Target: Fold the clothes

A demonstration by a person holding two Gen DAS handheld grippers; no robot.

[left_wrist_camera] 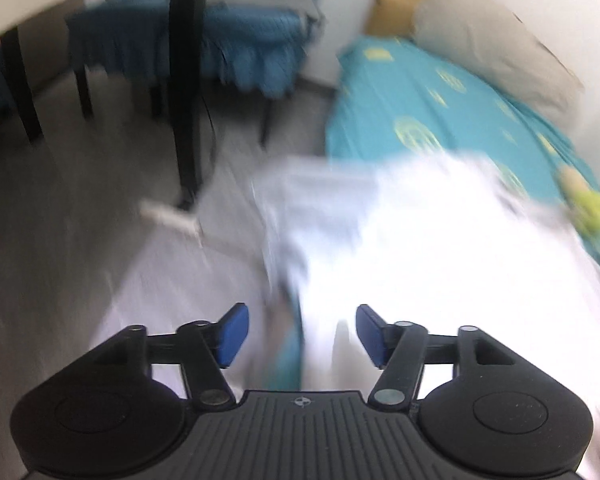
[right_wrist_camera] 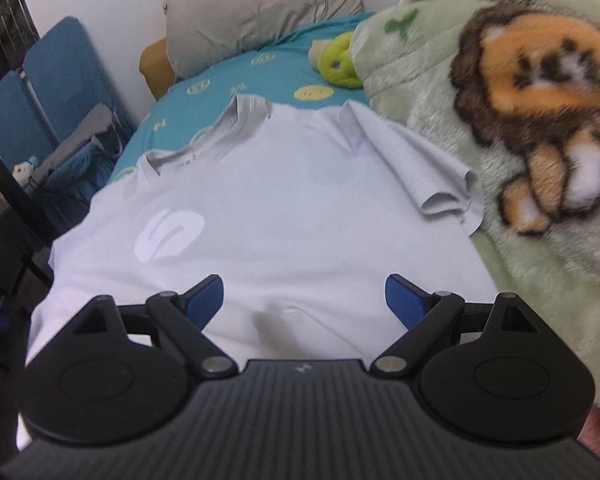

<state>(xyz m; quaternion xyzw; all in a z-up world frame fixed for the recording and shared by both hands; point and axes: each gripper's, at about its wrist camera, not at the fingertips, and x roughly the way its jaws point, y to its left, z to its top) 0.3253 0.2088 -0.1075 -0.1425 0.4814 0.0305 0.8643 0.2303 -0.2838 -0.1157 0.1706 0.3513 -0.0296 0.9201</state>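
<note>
White T-shirt [right_wrist_camera: 276,208] lies flat on the teal bedsheet [right_wrist_camera: 228,84], ahead of and beneath the right gripper [right_wrist_camera: 304,300], whose blue fingers [right_wrist_camera: 204,296] stand wide apart and hold nothing. Left gripper [left_wrist_camera: 302,334] is partly open and empty, the blurred shirt just beyond its fingertips.

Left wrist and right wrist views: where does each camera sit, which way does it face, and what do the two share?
Left wrist: on the left gripper, angled down past open blue pads at the blurred white cotton T-shirt, grey floor and blue chairs beyond.
Right wrist: on the right gripper, angled down along the bed at the T-shirt, beside a green fleece lion blanket; open blue pads show.
Shared: T-shirt, teal patterned bedsheet, grey pillow.
</note>
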